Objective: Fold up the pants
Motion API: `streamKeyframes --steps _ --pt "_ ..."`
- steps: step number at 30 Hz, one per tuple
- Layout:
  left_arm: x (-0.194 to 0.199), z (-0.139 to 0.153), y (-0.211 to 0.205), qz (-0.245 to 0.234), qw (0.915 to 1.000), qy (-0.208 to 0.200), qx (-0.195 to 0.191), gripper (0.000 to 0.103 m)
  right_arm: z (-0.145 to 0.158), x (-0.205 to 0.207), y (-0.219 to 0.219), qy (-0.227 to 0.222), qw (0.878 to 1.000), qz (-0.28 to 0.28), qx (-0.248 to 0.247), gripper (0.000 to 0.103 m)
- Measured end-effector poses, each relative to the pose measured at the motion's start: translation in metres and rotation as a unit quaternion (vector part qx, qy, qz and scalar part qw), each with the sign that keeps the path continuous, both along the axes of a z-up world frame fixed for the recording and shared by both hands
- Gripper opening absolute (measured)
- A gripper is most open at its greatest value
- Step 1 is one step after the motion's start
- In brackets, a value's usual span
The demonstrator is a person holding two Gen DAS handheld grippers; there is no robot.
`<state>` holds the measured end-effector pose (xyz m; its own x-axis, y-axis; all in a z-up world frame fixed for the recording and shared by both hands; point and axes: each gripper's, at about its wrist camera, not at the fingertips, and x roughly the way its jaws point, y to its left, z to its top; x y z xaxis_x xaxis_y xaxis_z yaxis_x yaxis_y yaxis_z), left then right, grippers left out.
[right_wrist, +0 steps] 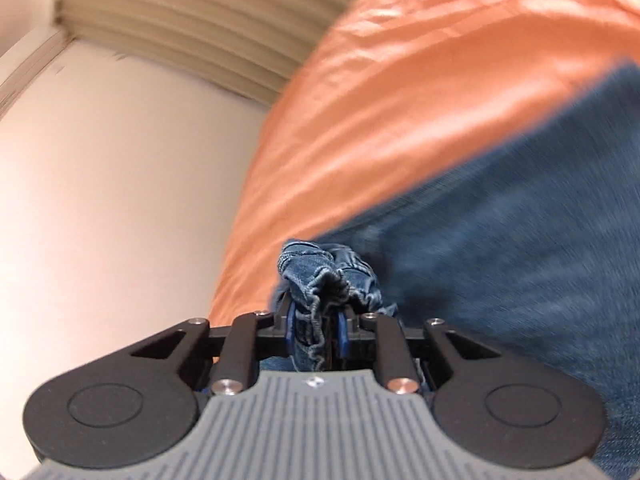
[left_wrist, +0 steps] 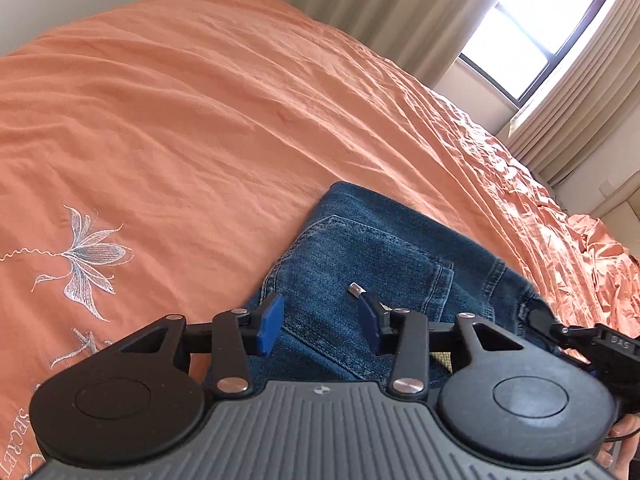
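Blue jeans [left_wrist: 360,256] lie on the orange bedspread [left_wrist: 200,120], back pocket [left_wrist: 372,264] facing up, near the bed's close edge in the left wrist view. The left gripper [left_wrist: 320,322] hangs just over that pocket with its blue pads [left_wrist: 270,322] standing apart, nothing between them but the denim beneath; whether the tips touch the cloth cannot be told. A small silver tag [left_wrist: 356,290] sits on the pocket just beside the right-hand pad. At the far right of that view the right gripper [left_wrist: 548,322] pokes in beside the jeans' edge. Over in the right wrist view, that right gripper [right_wrist: 316,330] has its pads pinched together on a bunched wad of denim [right_wrist: 328,276], seams and a frayed hem puckering out above the tips. The rest of the jeans streak away to the right in blur, with orange bedspread behind, a pale wall [right_wrist: 100,180] to the left and curtain [right_wrist: 180,12] folds above. White flower embroidery [left_wrist: 86,260] shows on the bedspread to the left, a bright window [left_wrist: 540,28] beyond.
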<state>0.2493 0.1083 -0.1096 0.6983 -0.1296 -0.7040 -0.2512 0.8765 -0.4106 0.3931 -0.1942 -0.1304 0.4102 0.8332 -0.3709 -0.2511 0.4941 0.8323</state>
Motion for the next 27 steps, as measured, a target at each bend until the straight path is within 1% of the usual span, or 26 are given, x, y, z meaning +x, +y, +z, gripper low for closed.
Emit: streamKeyframes --steps 2,5,6,9,10,11,13,14,16,17,18,20,21,23,25,26,27 --pt "0.000 0.004 0.000 -0.001 1.0000 -0.006 -0.002 0.047 0.030 -0.002 0.003 -0.027 1.000 0.003 -0.012 0.015" --pt "0.002 0.013 -0.001 -0.007 0.9998 -0.018 -0.003 0.046 0.068 0.006 -0.002 -0.033 0.999 0.001 -0.018 0.015" --pt "0.002 0.016 -0.002 -0.010 0.9997 -0.024 -0.005 0.046 0.081 0.007 -0.010 -0.039 0.999 -0.003 -0.022 0.015" --pt "0.000 0.021 -0.004 -0.024 0.9989 -0.038 -0.014 0.046 0.110 0.011 -0.033 -0.064 0.996 -0.027 -0.055 0.015" --pt "0.000 0.021 -0.005 -0.031 0.9986 -0.040 -0.016 0.046 0.111 0.013 -0.042 -0.062 0.995 -0.036 -0.068 0.015" --pt "-0.001 0.020 -0.006 -0.038 0.9984 -0.039 -0.018 0.046 0.109 0.013 -0.056 -0.047 0.994 -0.049 -0.082 0.015" --pt "-0.001 0.015 -0.010 -0.052 0.9980 -0.031 -0.015 0.046 0.090 0.016 -0.079 -0.008 0.991 -0.070 -0.111 0.015" --pt "-0.001 0.012 -0.012 -0.059 0.9978 -0.028 -0.013 0.046 0.076 0.018 -0.088 0.016 0.987 -0.083 -0.135 0.015" --pt "0.000 0.004 -0.017 -0.068 0.9975 -0.020 -0.010 0.046 0.031 0.023 -0.104 0.072 0.976 -0.111 -0.175 0.015" --pt "0.000 0.001 -0.019 -0.070 0.9973 -0.017 -0.012 0.046 0.012 0.024 -0.110 0.091 0.972 -0.122 -0.182 0.015" --pt "0.000 -0.001 -0.020 -0.072 0.9972 -0.014 -0.016 0.046 -0.008 0.025 -0.117 0.110 0.969 -0.132 -0.176 0.015" --pt "-0.002 -0.003 -0.023 -0.077 0.9968 -0.011 -0.020 0.046 -0.024 0.022 -0.126 0.130 0.970 -0.147 -0.146 0.015" --pt "-0.003 -0.002 -0.024 -0.080 0.9966 -0.011 -0.018 0.046 -0.020 0.021 -0.126 0.126 0.970 -0.149 -0.142 0.015" --pt "-0.006 0.000 -0.024 -0.086 0.9961 -0.014 -0.013 0.046 0.002 0.017 -0.121 0.096 0.975 -0.139 -0.146 0.014" --pt "-0.008 0.004 -0.022 -0.089 0.9958 -0.020 -0.009 0.046 0.024 0.012 -0.122 0.076 0.979 -0.135 -0.129 0.013" --pt "-0.008 0.005 -0.021 -0.089 0.9957 -0.022 -0.008 0.046 0.032 0.015 -0.121 0.066 0.980 -0.139 -0.127 0.013" --pt "-0.009 0.006 -0.020 -0.089 0.9957 -0.024 -0.010 0.046 0.035 0.016 -0.120 0.059 0.977 -0.145 -0.142 0.013"
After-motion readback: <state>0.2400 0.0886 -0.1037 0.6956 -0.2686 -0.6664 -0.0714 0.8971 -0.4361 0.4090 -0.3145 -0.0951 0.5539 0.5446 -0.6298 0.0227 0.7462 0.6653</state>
